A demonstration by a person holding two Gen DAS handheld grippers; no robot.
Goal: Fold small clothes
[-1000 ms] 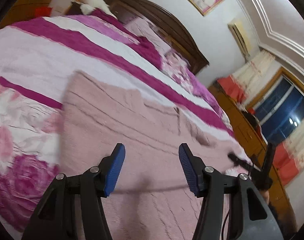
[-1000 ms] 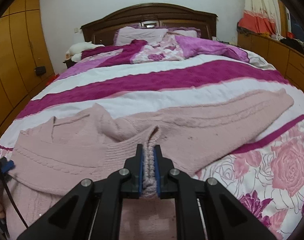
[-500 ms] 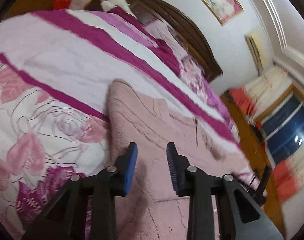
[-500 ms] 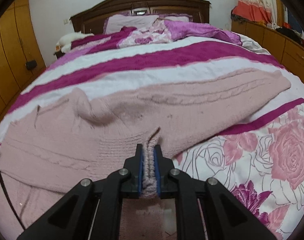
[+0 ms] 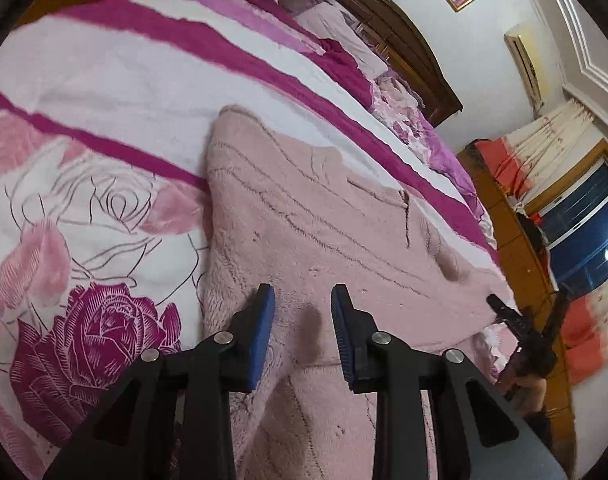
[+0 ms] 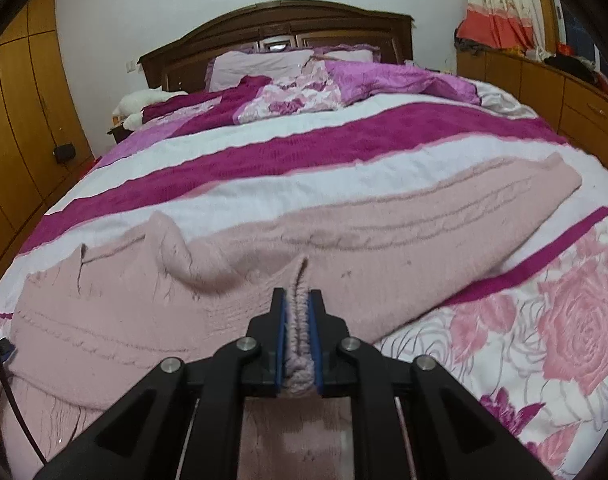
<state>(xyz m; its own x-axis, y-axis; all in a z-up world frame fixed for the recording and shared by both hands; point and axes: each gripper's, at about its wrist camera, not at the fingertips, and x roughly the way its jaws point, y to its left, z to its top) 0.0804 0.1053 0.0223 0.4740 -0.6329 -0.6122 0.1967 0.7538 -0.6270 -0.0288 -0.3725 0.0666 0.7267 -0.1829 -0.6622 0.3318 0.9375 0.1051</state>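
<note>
Pink knitted sweater (image 6: pixel 384 232) is lying spread on the bed (image 6: pixel 304 148); the right gripper (image 6: pixel 298 338) is pinching a fold of its hem; the left gripper (image 5: pixel 298 320) is hovering open above it.

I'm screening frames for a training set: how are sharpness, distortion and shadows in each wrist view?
Left wrist view: strong fisheye bending, slightly soft, a dark shadow on the pink knitted sweater between the open left gripper fingers. Right wrist view: sharper, evenly lit, headboard curved; right gripper pinches a sweater fold.

Both wrist views sit low over the sweater (image 5: pixel 304 216) — left faces rightward, right faces headboard (image 6: pixel 275 28).
</note>
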